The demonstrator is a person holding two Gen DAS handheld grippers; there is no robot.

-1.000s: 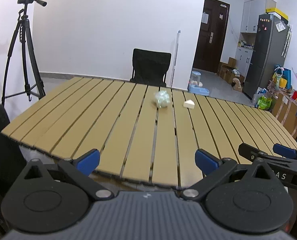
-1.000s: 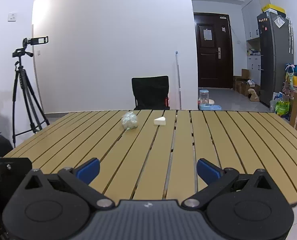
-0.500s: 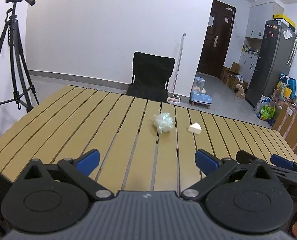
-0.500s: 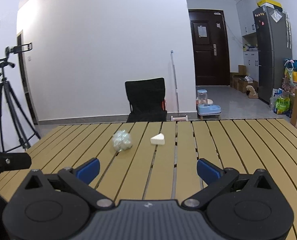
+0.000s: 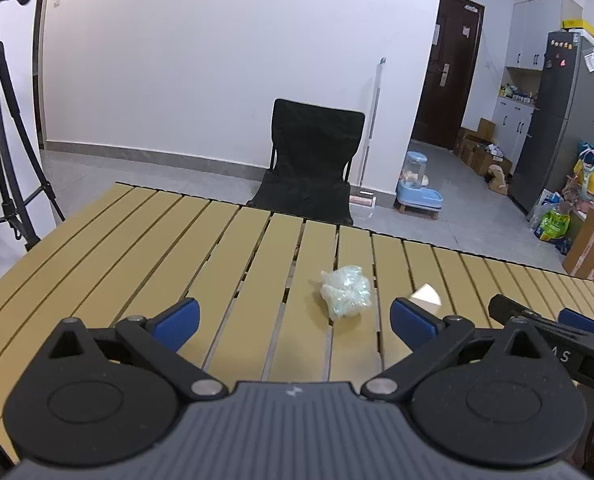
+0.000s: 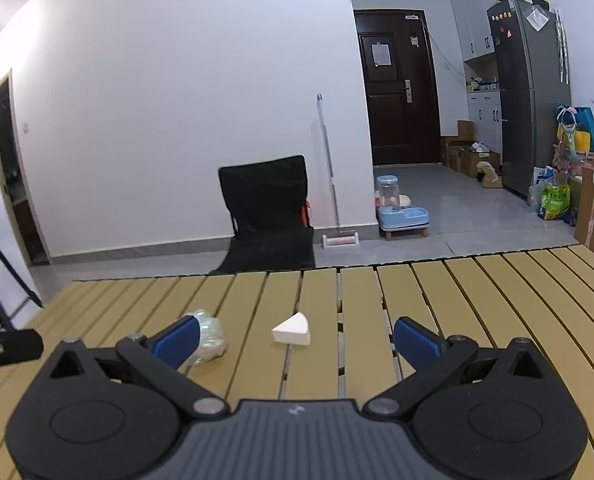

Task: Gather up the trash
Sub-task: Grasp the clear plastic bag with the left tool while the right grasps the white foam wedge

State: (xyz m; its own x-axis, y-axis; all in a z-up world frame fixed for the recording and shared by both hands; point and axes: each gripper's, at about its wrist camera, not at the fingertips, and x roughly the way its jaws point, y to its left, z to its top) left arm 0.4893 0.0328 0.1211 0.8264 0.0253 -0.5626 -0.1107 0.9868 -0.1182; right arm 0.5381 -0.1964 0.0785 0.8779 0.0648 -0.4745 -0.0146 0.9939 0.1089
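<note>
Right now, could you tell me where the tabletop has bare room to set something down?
The slatted table is bare on its whole left side, from the crumpled plastic wad out to the tripod-side edge. The right side, beyond the white wedge, is bare too. Only the middle is taken: wad and wedge lie apart there, with both open tongs, left and right, closing in.

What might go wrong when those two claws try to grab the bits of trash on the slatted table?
The crumpled plastic wad looks light; a finger of the open left gripper could nudge it away. The white wedge lies beside a slat gap of the table and might snag. The open right gripper works close by, so they could bump.
</note>
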